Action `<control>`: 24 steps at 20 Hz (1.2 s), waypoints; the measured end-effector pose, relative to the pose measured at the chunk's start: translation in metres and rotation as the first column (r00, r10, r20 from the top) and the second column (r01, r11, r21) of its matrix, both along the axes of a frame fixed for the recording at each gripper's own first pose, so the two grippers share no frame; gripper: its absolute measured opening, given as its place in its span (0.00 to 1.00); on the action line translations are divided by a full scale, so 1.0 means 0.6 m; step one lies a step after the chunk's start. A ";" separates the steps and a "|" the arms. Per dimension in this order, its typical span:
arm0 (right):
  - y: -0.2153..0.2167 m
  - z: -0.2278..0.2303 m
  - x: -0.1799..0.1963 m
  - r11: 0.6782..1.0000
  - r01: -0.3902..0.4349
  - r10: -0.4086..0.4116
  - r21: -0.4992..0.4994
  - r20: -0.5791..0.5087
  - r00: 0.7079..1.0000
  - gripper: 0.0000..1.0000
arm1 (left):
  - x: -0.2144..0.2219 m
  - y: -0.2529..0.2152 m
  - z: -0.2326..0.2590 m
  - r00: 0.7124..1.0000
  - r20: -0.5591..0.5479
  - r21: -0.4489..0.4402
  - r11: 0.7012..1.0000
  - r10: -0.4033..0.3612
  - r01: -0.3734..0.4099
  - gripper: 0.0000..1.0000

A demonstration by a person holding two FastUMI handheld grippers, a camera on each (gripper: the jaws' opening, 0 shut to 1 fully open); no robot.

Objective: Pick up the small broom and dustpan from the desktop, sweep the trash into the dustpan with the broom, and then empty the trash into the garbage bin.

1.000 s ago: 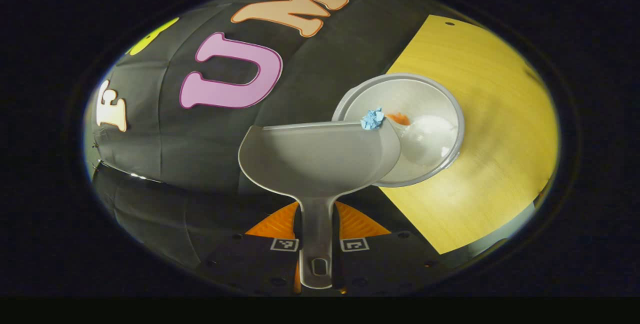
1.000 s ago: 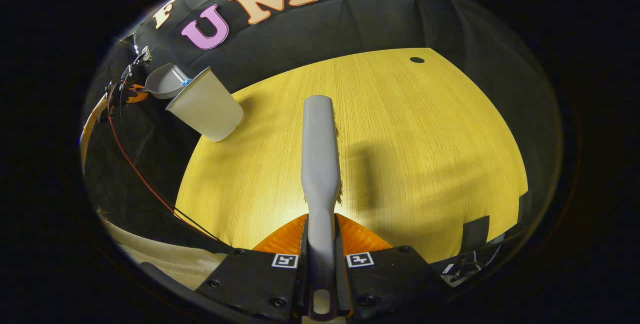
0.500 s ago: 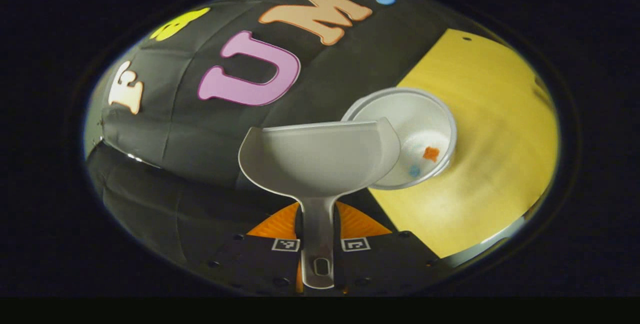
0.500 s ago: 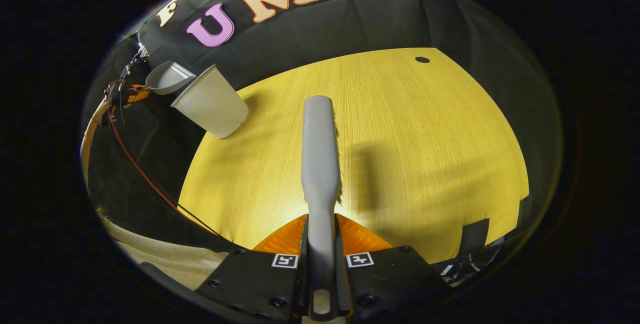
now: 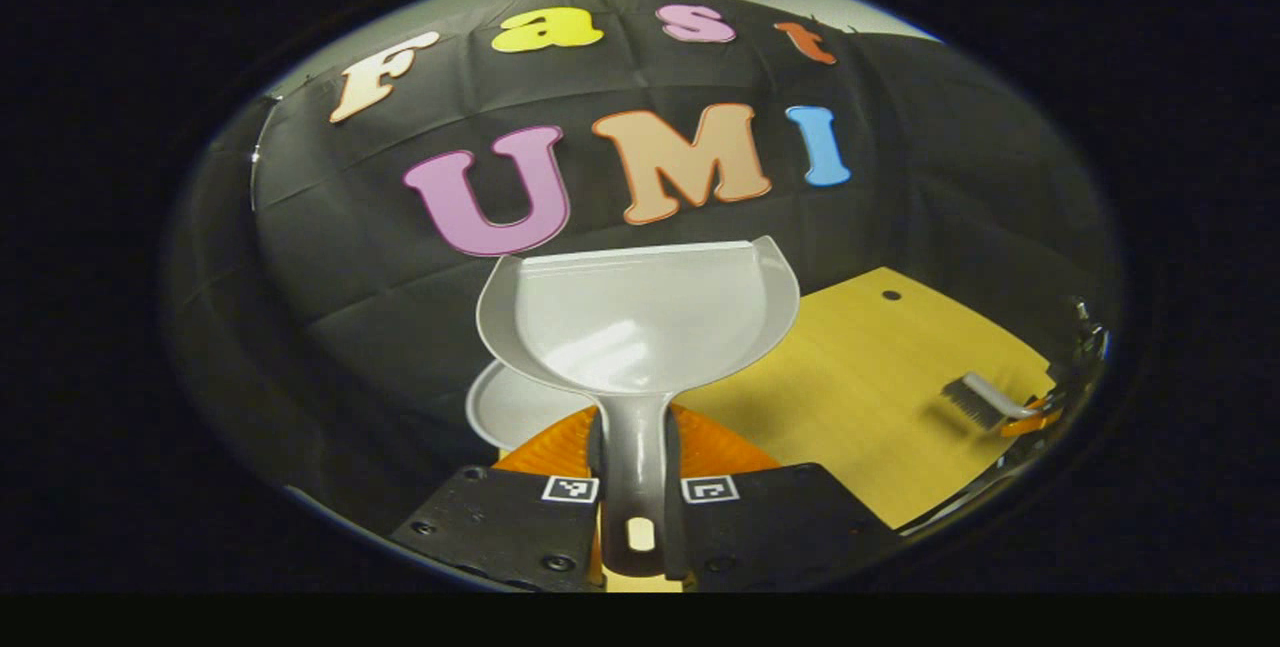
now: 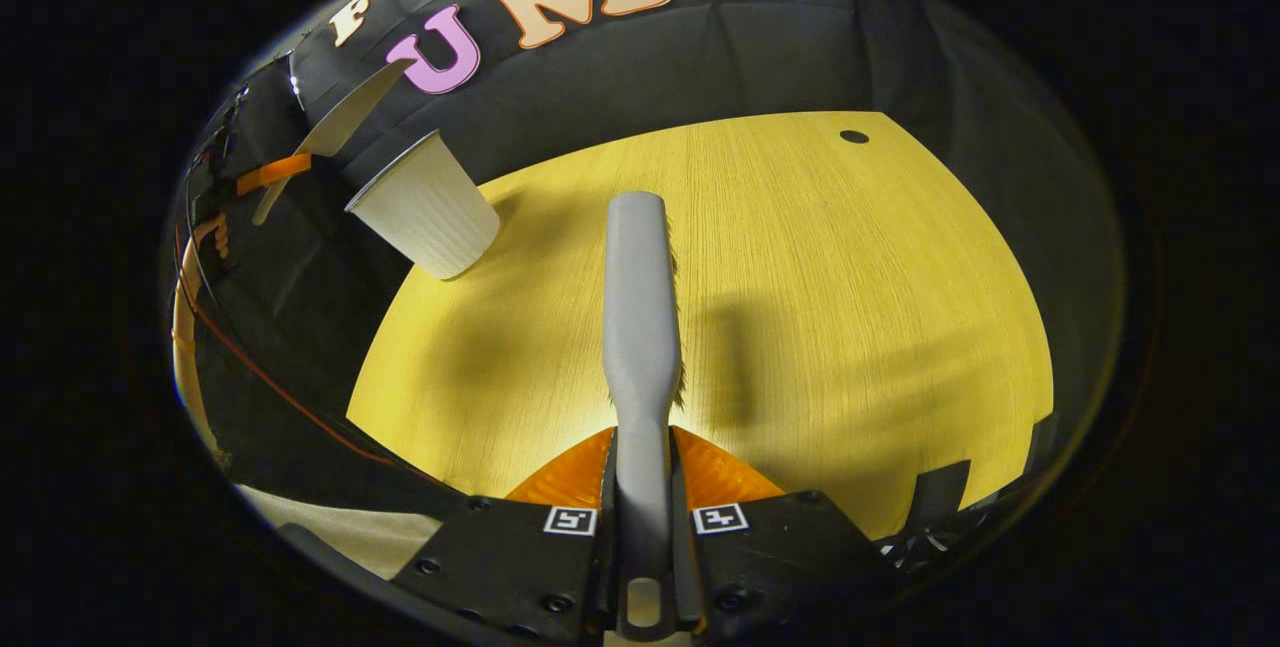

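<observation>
Between left fingers (image 5: 610,447): dustpan (image 5: 640,327) handle.

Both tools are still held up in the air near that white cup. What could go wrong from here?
The garbage bin stands at the very corner of the desktop, and the dustpan hangs just above it, so a careless swing down could knock it off. The broom is pinched only at its thin handle by the right gripper; it could twist when set down.
</observation>
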State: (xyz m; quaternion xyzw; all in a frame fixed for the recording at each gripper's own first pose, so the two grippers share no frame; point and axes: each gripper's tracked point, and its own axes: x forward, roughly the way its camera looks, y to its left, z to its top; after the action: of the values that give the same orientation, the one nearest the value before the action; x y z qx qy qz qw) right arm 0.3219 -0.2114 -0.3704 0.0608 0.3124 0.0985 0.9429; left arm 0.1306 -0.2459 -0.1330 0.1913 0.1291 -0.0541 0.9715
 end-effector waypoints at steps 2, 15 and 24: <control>-0.006 -0.008 0.004 0.999 -0.016 0.017 -0.033 0.006 1.000 0.19 | -0.008 -0.054 -0.065 0.999 -0.047 -0.067 0.997 -0.027 0.024 0.16; -0.012 -0.027 0.022 0.991 0.007 -0.009 -0.137 -0.014 1.000 0.19 | -0.108 -0.192 -0.437 0.955 -0.273 -0.196 0.965 0.117 -0.174 0.16; -0.009 -0.030 0.015 0.978 0.065 -0.075 -0.197 -0.043 0.996 0.20 | -0.152 -0.215 -0.546 0.901 -0.376 -0.174 0.938 0.219 -0.301 0.17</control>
State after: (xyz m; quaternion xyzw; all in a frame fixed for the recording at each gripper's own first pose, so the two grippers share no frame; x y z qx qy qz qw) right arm 0.3312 -0.2169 -0.3885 -0.0188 0.3421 0.0325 0.9389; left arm 0.0392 -0.3752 -0.4605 0.0467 0.3174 0.0292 0.9467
